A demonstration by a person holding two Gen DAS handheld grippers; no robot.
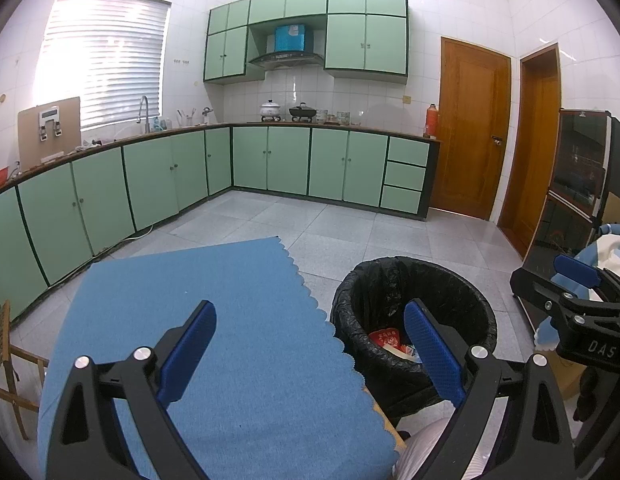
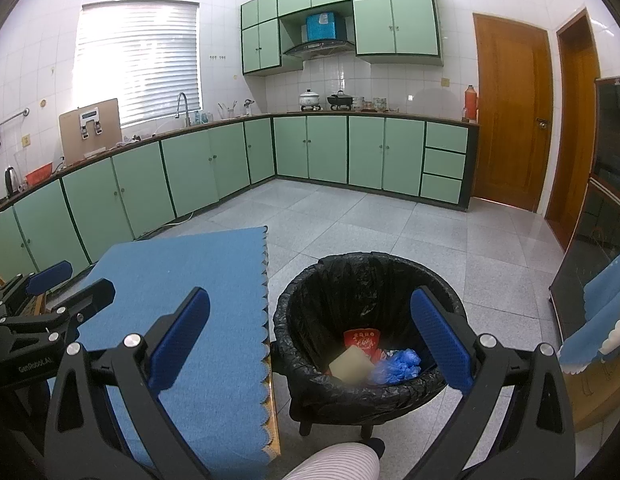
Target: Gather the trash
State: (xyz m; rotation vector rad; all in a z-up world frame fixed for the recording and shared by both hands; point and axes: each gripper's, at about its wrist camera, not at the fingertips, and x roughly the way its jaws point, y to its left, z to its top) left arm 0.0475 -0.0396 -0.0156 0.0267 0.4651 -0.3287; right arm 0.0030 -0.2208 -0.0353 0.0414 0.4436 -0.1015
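A round bin lined with a black bag stands on the floor beside the table. Inside it lie a red packet, a pale block and crumpled blue plastic. My right gripper hovers open above the bin's near rim, nothing between its blue pads. My left gripper is open too, held over the table's right edge, empty. The right gripper shows at the right of the left wrist view; the left gripper shows at the left of the right wrist view.
A table covered with a blue scalloped cloth sits left of the bin. A striped trouser knee is at the bottom. Green cabinets line the walls, a dark cabinet stands at right, and a folding wooden chair at left.
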